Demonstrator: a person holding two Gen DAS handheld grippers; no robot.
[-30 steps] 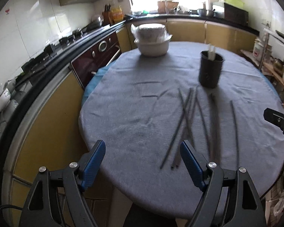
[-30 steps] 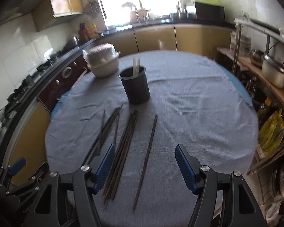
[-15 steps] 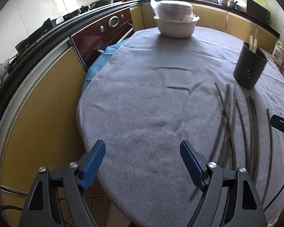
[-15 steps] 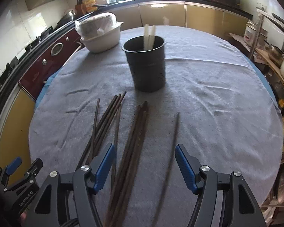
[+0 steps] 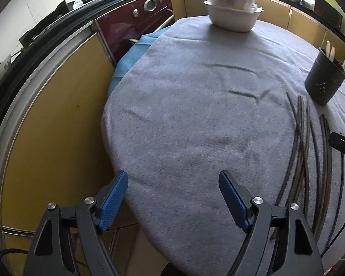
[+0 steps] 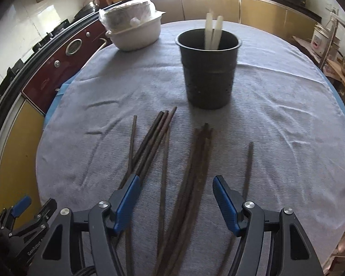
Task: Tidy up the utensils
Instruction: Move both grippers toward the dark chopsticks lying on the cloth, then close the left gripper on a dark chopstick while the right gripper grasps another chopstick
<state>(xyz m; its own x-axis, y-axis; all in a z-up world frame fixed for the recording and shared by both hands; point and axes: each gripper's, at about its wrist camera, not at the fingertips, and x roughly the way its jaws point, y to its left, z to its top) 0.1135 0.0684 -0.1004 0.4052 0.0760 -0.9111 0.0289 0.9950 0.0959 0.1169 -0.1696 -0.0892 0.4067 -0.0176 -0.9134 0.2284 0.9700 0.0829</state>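
Left gripper (image 5: 173,192) angled steeply down over the near left edge of the round table (image 5: 149,87), jaws spread wide with nothing between them, ribbed blue pads (image 5: 113,201) on black plastic arms with silver rivets. Below it only bare grey cloth (image 5: 195,126), a soft, finely ribbed weave with a few shallow creases, and a strip of blue underlayer (image 5: 135,53) peeking out at the far left edge. Right gripper (image 6: 176,195) tilted down likewise, jaws apart and gripping nothing, poised low above the chopsticks (image 6: 195,161). Chopsticks dark brown, long, thin and slightly tapered, lying flat on the cloth in loose groups: a fanned cluster at left, a tight bundle in the middle passing under the gap between the pads, a single stick apart at right, near ends blurred. Just beyond their far tips, a black holder (image 6: 209,69), a tapered round cup with small holes near its base, standing upright with two pale flat utensil handles (image 6: 215,33) sticking out. Farther back left, a cream bowl (image 6: 138,35) topped with a plastic-wrapped stack.
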